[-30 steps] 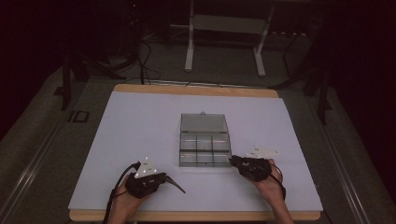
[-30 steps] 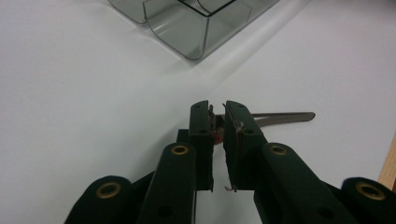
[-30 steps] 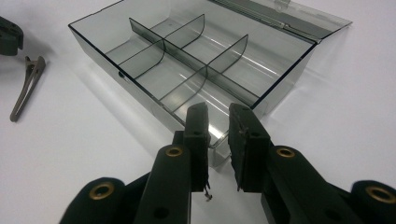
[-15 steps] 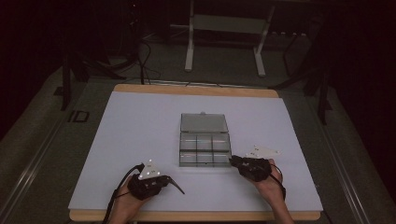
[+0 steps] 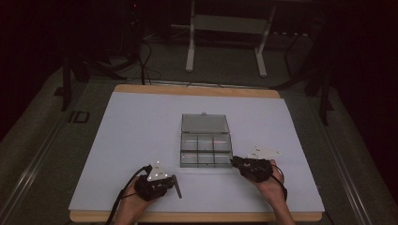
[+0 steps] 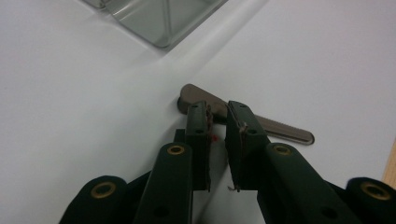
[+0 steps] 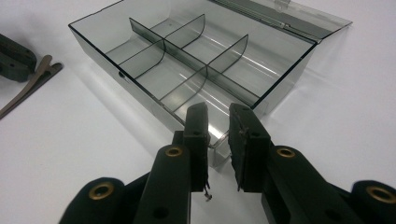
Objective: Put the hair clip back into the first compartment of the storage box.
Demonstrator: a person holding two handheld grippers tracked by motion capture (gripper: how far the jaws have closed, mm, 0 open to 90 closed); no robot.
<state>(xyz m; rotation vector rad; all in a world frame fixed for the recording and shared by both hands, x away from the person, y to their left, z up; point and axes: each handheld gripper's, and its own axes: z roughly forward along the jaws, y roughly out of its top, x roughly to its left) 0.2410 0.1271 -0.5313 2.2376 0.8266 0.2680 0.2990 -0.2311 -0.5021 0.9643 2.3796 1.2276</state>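
A clear compartment box lies open mid-table, its lid folded back. A brown metal hair clip lies on the white mat, crosswise just past the tips of my left gripper. Those jaws have just been opening and stand open with a narrow gap; the pads do not press on the clip. My right gripper is at the box's near right corner. That corner shows in the narrow gap between its jaws, which stand open.
The white mat covers a wooden table whose front edge runs close behind both hands. A white metal stand and cables sit on the dark floor beyond the table's far edge.
The hair clip at the left gripper's tips has swung from pointing right to pointing more toward the table's front edge. The left hand shifted slightly; the right gripper has not moved.
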